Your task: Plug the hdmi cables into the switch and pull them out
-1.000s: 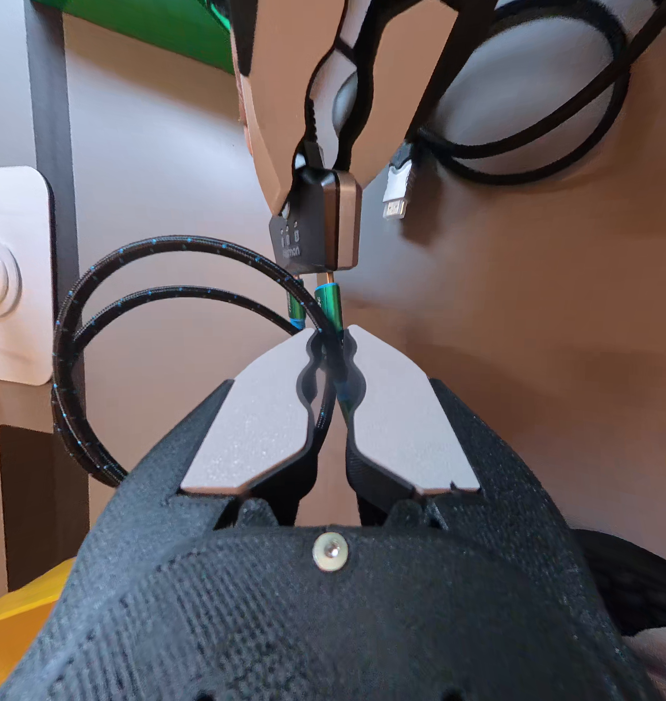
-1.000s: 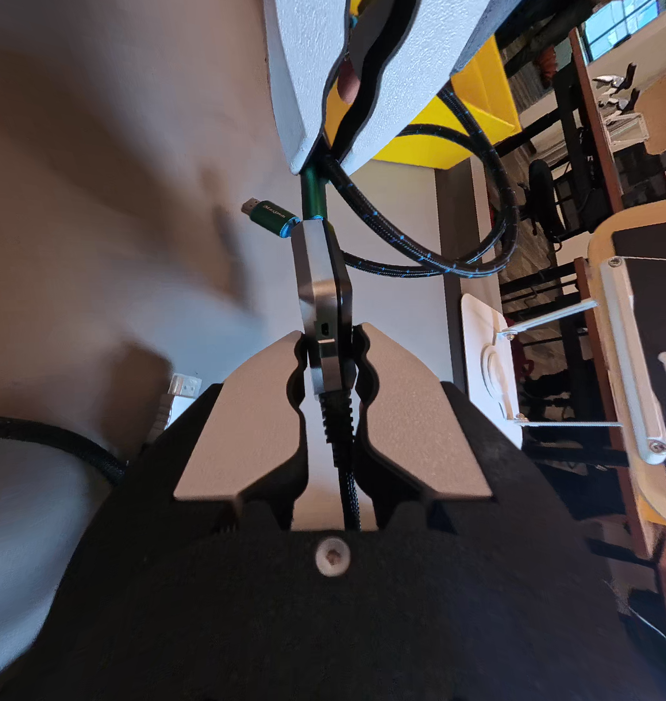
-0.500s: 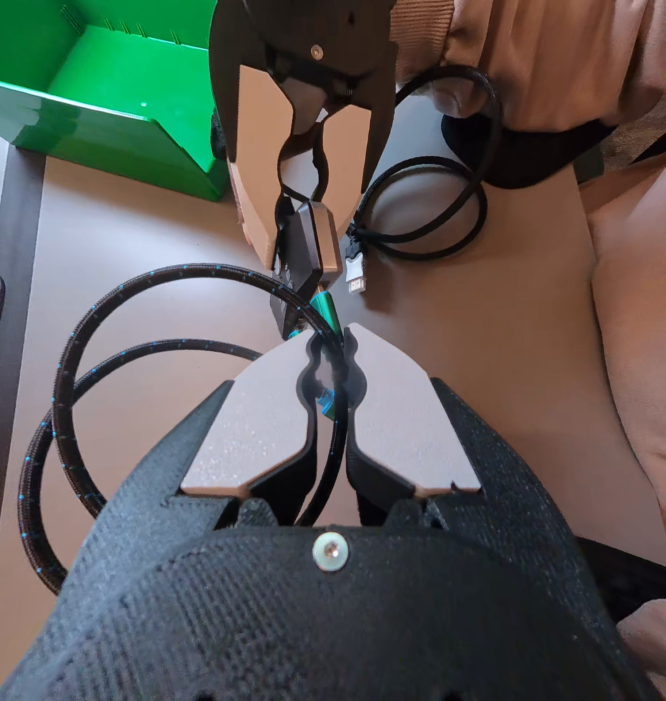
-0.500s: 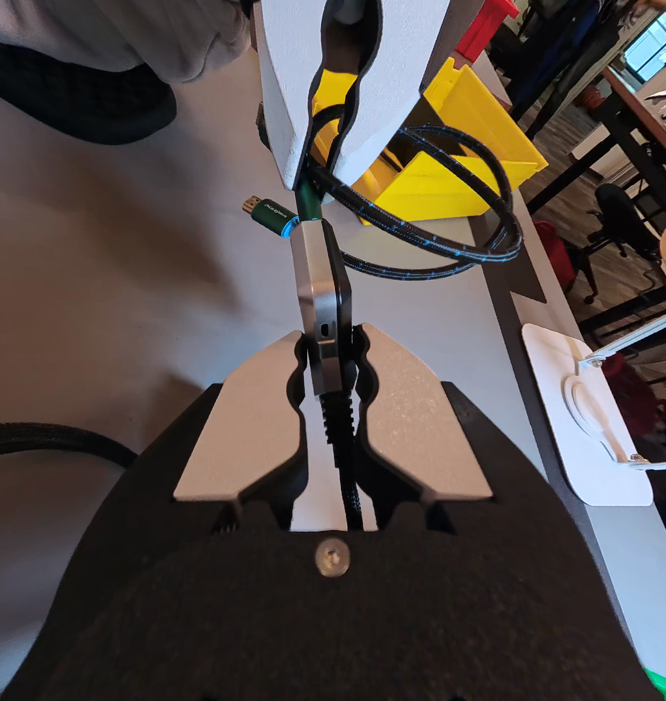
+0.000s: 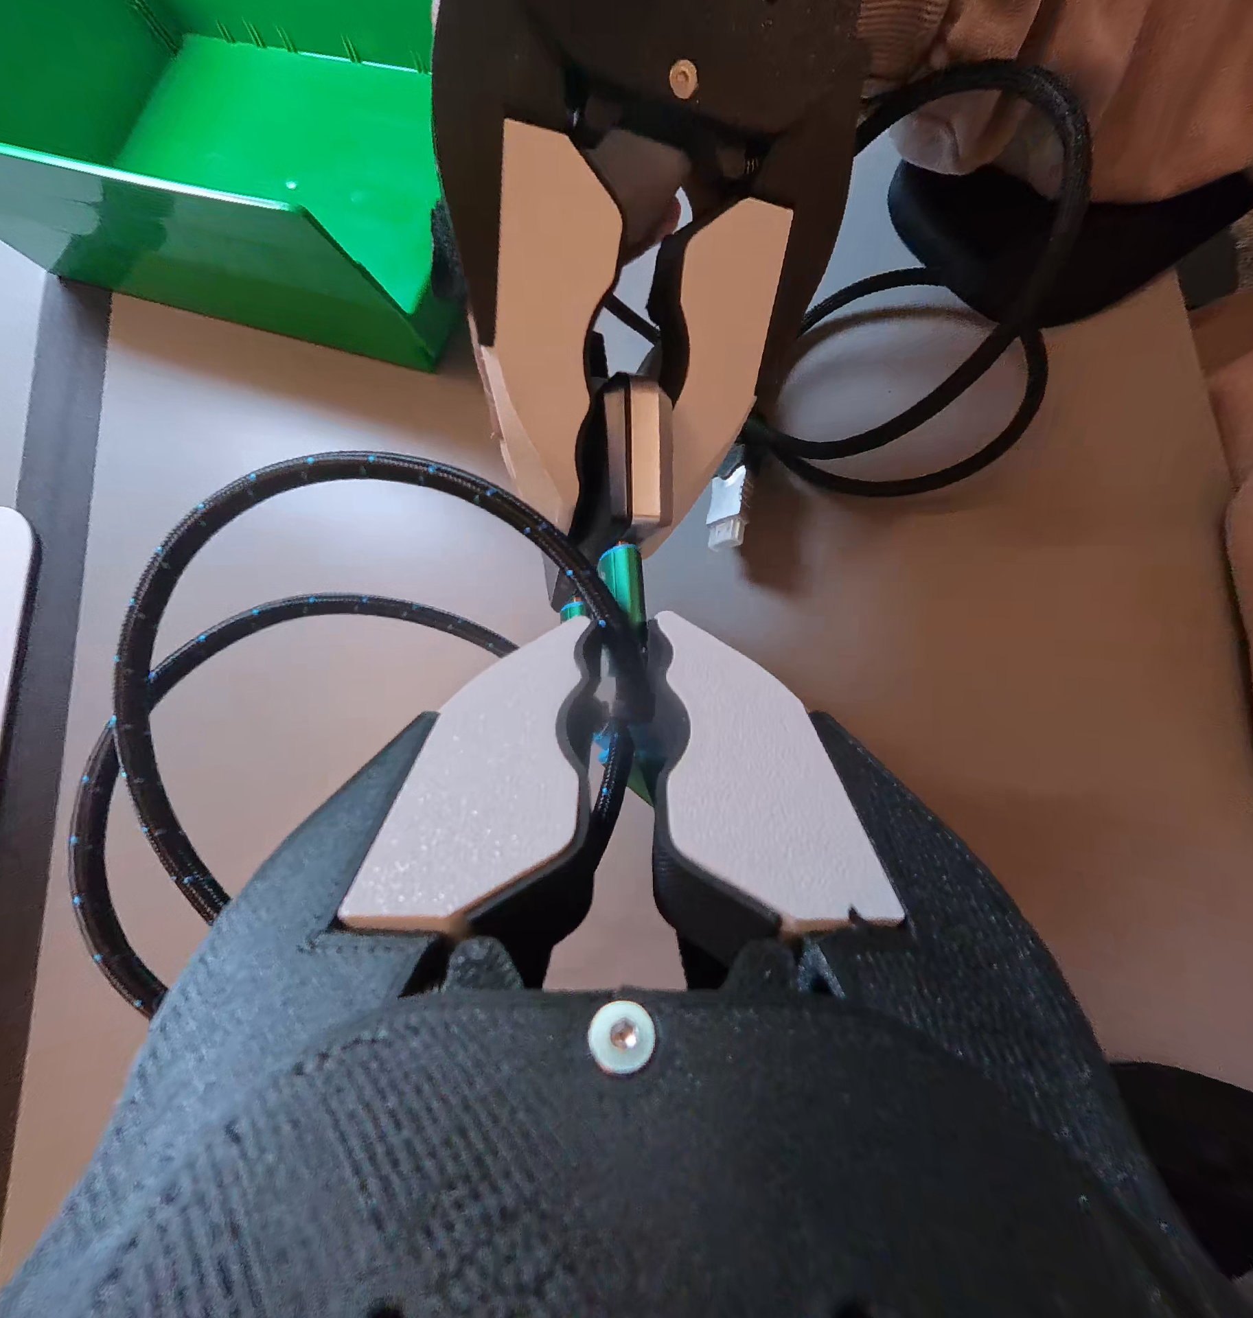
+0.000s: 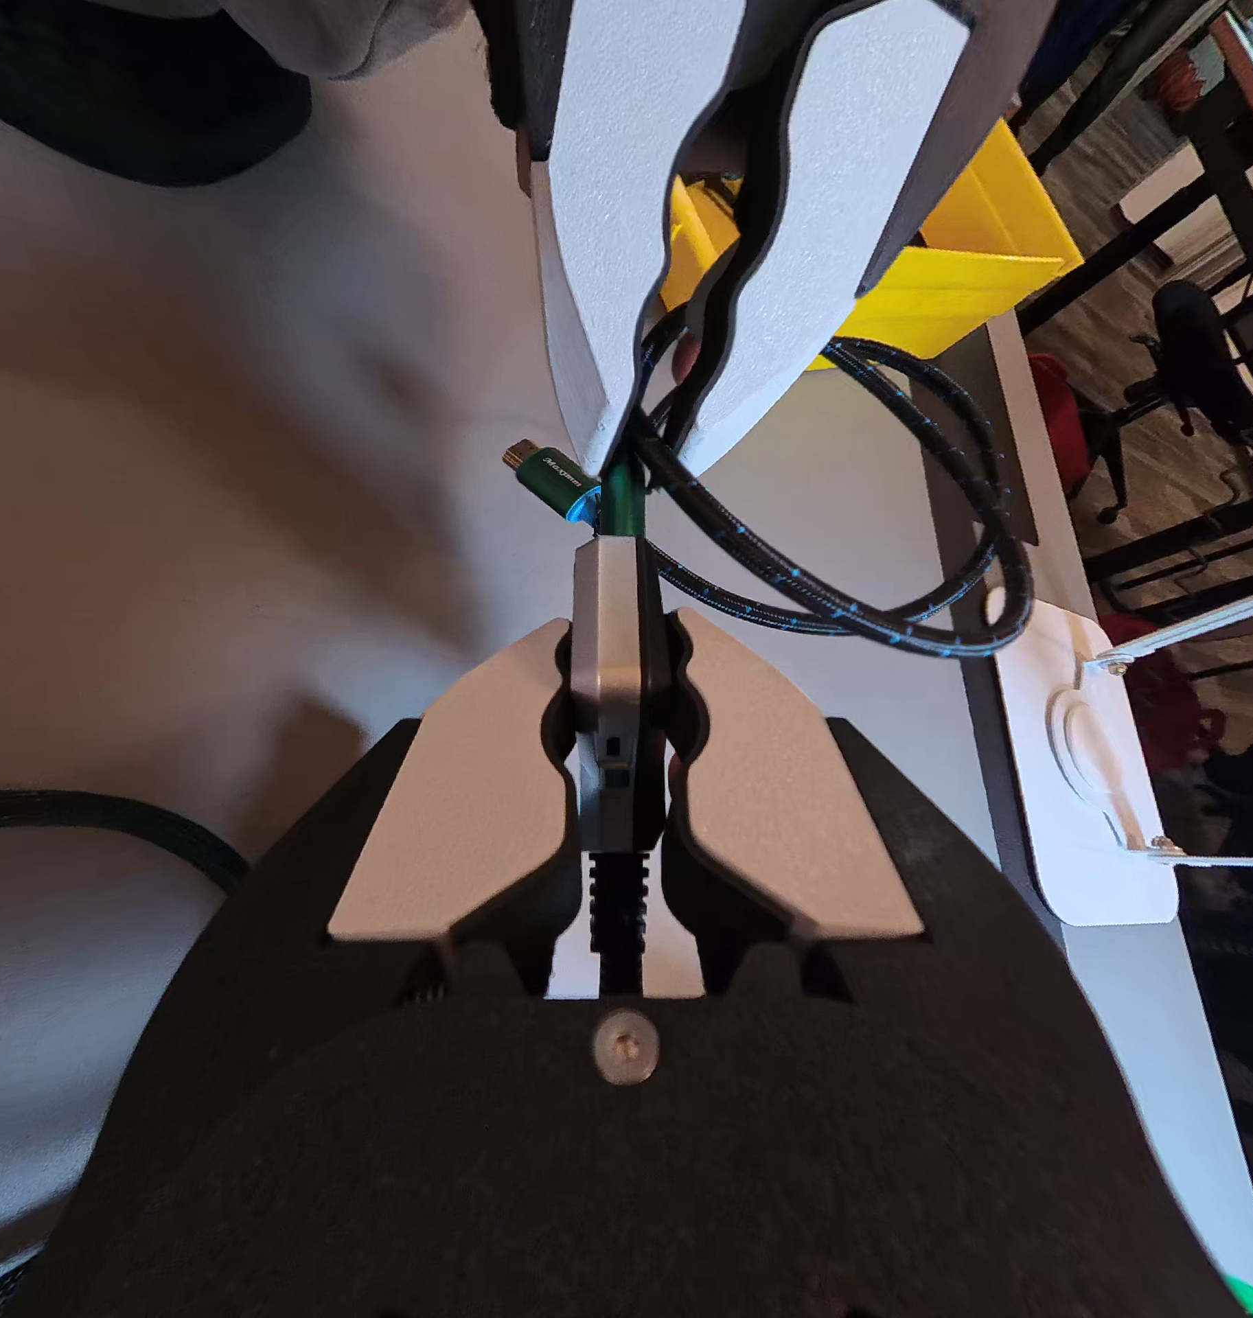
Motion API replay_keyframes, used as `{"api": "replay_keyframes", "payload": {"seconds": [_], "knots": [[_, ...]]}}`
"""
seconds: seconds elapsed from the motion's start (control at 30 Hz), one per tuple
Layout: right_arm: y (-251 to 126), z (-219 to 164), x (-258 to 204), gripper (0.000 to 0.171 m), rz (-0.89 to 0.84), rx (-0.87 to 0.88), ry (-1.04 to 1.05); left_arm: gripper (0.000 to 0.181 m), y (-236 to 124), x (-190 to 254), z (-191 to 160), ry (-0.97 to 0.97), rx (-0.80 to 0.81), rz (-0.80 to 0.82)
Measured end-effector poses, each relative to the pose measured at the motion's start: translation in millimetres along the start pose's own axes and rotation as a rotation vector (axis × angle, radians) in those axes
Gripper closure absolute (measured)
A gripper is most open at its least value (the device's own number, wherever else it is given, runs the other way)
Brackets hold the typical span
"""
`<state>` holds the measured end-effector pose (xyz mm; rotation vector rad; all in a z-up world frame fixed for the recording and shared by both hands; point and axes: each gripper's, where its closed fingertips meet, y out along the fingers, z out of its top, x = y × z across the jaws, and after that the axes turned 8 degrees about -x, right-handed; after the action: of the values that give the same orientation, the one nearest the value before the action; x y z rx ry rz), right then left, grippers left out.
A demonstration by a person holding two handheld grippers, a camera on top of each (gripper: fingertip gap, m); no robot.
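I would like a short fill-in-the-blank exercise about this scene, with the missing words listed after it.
1. The right gripper is shut on the ____.
2. The left gripper is shut on a plug of ____ colour.
3. In the right wrist view, the bin behind the left gripper is ____.
4. The second green plug is ____ plugged into the switch.

Missing words: switch; green; yellow; not

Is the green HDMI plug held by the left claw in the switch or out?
In: the green plug meets the switch end-on, no metal tip showing.
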<state>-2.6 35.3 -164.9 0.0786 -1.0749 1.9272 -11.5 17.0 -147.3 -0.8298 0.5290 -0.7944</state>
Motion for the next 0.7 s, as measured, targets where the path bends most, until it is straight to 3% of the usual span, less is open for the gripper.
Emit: {"api": "replay_keyframes", "payload": {"seconds": [0.1,0.23,0.37,0.47,0.53,0.6,0.7], "knots": [[-4,-2,5,0.150,-0.029,-0.007,0.009,0.162,-9,-7,4,0.004,0.043,0.051],[-24,1,18,0.150,-0.090,0.020,0.027,0.146,-56,-30,24,-0.021,0.254,0.197],[-66,21,41,0.150,-0.202,0.169,0.073,0.142,-111,-54,26,-0.089,0.451,0.320],[-113,47,59,0.149,-0.309,0.379,0.123,0.143,-140,-63,22,-0.114,0.599,0.337],[-148,68,65,0.149,-0.349,0.584,0.167,0.145,-140,-59,24,-0.123,0.674,0.257],[-176,88,65,0.149,-0.336,0.802,0.213,0.143,-118,-51,34,-0.111,0.682,0.175],[-192,109,60,0.149,-0.244,1.051,0.292,0.136,-85,-18,82,-0.031,0.796,0.048]]}}
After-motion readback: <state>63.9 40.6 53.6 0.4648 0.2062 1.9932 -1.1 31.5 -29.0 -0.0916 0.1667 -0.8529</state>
